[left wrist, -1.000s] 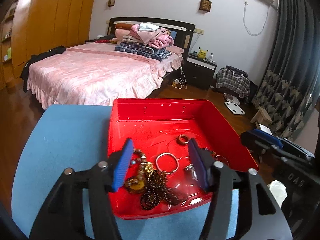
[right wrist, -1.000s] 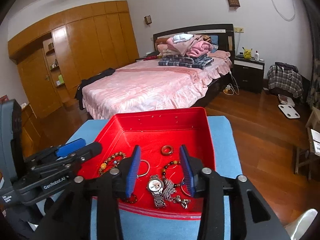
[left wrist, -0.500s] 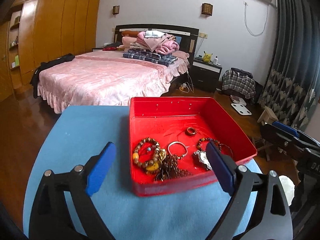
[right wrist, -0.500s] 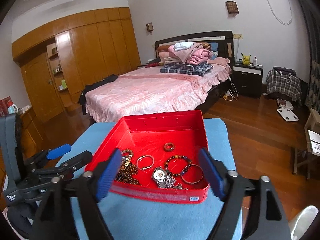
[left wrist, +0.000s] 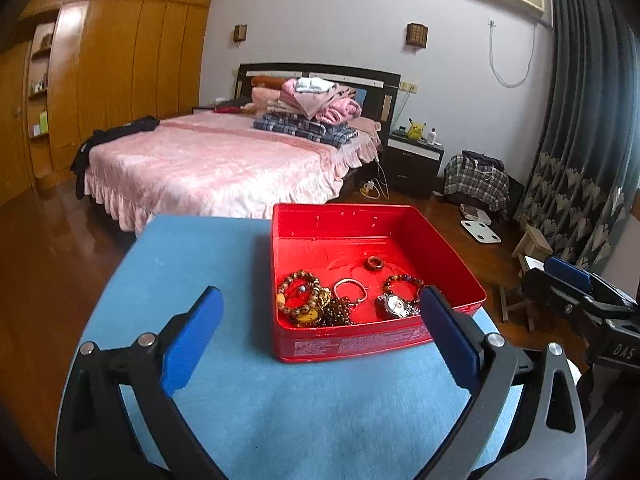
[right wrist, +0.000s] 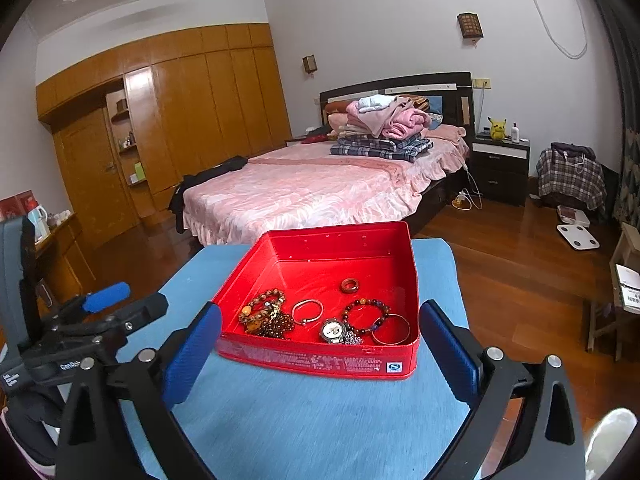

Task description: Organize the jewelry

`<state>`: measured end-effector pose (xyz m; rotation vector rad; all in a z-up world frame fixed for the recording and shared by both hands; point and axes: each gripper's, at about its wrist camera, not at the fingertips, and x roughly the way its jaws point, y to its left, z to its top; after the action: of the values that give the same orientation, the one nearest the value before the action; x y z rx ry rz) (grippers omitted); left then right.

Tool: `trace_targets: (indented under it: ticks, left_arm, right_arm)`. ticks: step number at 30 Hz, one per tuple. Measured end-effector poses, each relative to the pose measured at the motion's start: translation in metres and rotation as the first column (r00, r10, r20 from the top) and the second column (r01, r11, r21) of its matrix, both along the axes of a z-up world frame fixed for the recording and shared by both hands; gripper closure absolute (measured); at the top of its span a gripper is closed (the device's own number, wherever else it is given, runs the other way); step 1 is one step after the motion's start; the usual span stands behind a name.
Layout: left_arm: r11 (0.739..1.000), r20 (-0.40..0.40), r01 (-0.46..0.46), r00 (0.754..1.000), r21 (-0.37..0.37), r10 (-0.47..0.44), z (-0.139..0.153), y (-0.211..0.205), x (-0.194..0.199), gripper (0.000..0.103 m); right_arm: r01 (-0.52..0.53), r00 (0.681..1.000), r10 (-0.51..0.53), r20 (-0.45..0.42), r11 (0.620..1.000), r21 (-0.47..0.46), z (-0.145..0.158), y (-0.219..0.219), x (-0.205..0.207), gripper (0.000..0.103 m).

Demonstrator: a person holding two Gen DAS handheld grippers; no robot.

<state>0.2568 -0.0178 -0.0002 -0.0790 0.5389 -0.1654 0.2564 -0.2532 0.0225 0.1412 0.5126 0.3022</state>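
A red tin box stands on a blue-covered table. In it lie beaded bracelets, a silver bangle, a brown ring, a wristwatch, a dark bead bracelet and a gold bangle. My left gripper is open and empty, just short of the box's near wall. My right gripper is open and empty at the box's front.
A pink bed with folded clothes stands behind the table. A nightstand and wooden wardrobes line the room. A small stool and a scale are on the wooden floor at right.
Both grippers have opened wide and drawn back from over the jewelry to outside the box's near wall. The jewelry stays in the box.
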Motion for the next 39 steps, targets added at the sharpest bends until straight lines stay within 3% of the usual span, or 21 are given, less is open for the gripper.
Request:
trace_targets:
  ticks: [39]
  left_arm:
    - [1.0, 0.046, -0.005, 0.999, 0.028, 0.003, 0.022, -0.001, -0.018, 0.007]
  right_arm:
    - [-0.003, 1.0, 0.003, 0.017, 1.0, -0.004, 0.012, -0.003, -0.021, 0.006]
